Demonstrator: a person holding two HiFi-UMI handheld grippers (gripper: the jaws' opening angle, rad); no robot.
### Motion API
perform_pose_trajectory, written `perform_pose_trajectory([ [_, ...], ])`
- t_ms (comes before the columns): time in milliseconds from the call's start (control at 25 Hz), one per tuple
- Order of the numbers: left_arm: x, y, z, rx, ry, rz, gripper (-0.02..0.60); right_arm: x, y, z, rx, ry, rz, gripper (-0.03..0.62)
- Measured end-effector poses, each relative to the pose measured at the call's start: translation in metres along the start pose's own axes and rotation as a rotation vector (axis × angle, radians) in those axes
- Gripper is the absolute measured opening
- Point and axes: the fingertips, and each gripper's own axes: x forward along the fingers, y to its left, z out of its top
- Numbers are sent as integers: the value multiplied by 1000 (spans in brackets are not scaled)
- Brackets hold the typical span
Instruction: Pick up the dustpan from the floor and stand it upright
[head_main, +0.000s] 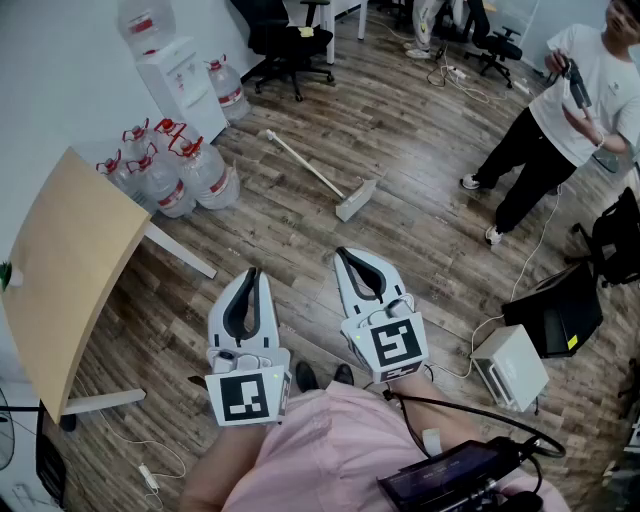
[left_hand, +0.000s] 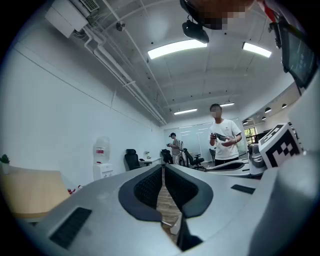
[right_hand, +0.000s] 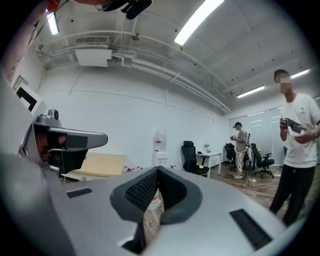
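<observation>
The long-handled dustpan lies flat on the wooden floor, its pale handle running up and left toward the water bottles. It is some way ahead of both grippers. My left gripper is shut, with nothing between its fingers, and is held low in front of me. My right gripper is beside it, also shut and empty, and points roughly toward the dustpan. In the left gripper view the jaws meet at the tips; a small white piece shows through the gap below. In the right gripper view the right gripper is closed too.
Several water bottles and a water dispenser stand at the left wall. A wooden table is at my left. A person stands at the right. A white box, a black case and cables lie at my right.
</observation>
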Motion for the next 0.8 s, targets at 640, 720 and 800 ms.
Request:
perform_pose_trajectory([
  [640, 3, -16, -7, -3, 19, -17, 26, -11, -5, 0, 34, -76, 48, 198],
  [720, 5, -21, -9, -2, 24, -15, 26, -13, -11, -4, 29, -66, 43, 216],
  [800, 7, -24, -13, -3, 33, -7, 26, -14, -18, -9, 34, -57, 39, 226],
])
